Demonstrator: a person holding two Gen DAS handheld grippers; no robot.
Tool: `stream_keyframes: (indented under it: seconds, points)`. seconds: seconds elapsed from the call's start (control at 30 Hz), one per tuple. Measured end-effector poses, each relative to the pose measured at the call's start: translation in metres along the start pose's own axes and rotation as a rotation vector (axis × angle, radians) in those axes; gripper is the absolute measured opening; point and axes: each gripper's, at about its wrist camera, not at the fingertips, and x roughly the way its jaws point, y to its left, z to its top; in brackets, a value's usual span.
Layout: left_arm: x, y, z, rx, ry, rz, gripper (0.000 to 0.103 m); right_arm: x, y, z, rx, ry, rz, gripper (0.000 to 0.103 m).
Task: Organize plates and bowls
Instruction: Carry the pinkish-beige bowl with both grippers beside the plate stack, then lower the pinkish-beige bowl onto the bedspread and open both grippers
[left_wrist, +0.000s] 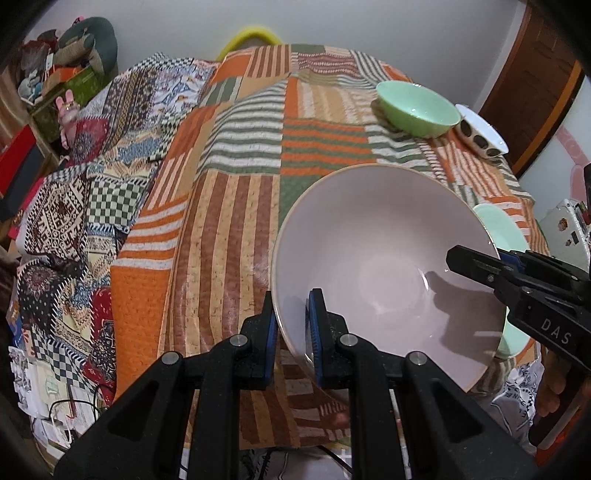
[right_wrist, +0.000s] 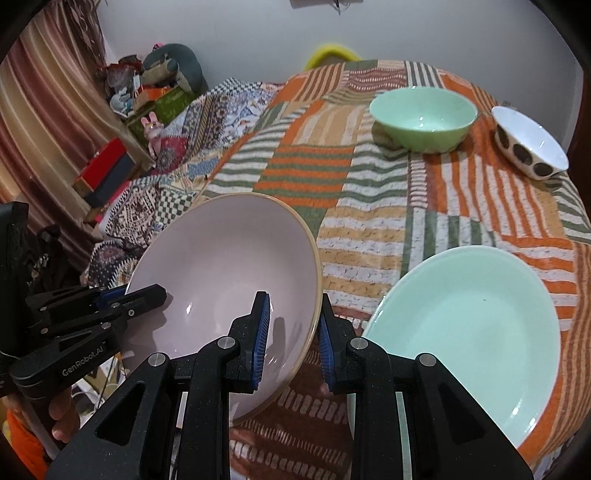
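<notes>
A large pale pink bowl (left_wrist: 369, 240) (right_wrist: 221, 258) hangs tilted over the near part of the table, held by both grippers. My left gripper (left_wrist: 293, 332) is shut on its left rim, one pad inside and one outside. On the opposite rim my right gripper (right_wrist: 295, 343) is shut the same way; it also shows in the left wrist view (left_wrist: 480, 269). A mint green plate (right_wrist: 472, 325) (left_wrist: 506, 229) lies on the striped tablecloth just right of the bowl. Further back stand a green bowl (right_wrist: 423, 118) (left_wrist: 417, 107) and a white bowl with dark spots (right_wrist: 528, 144) (left_wrist: 480, 133).
The patchwork tablecloth (left_wrist: 229, 184) covers the table. A second patterned cloth (left_wrist: 92, 192) drapes low furniture on the left. Cluttered shelves with boxes and toys (right_wrist: 147, 103) stand at the back left. A yellow chair back (left_wrist: 255, 33) rises behind the table's far edge.
</notes>
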Motion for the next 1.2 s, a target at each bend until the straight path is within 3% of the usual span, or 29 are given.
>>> stream_keyframes:
  seconds: [0.33,0.8,1.2]
  points:
    - [0.024,0.008,-0.004,-0.019,0.038,0.012,0.015,0.024,-0.003,-0.002,-0.013,0.055,-0.012,0.022]
    - [0.029,0.012,-0.009,-0.04,0.079,-0.002,0.018,0.024,0.003,-0.002,-0.044,0.061,-0.019,0.025]
    - [-0.028,-0.003,0.005,-0.025,-0.048,-0.005,0.026,-0.025,-0.01,0.003,-0.059,-0.046,-0.023,0.031]
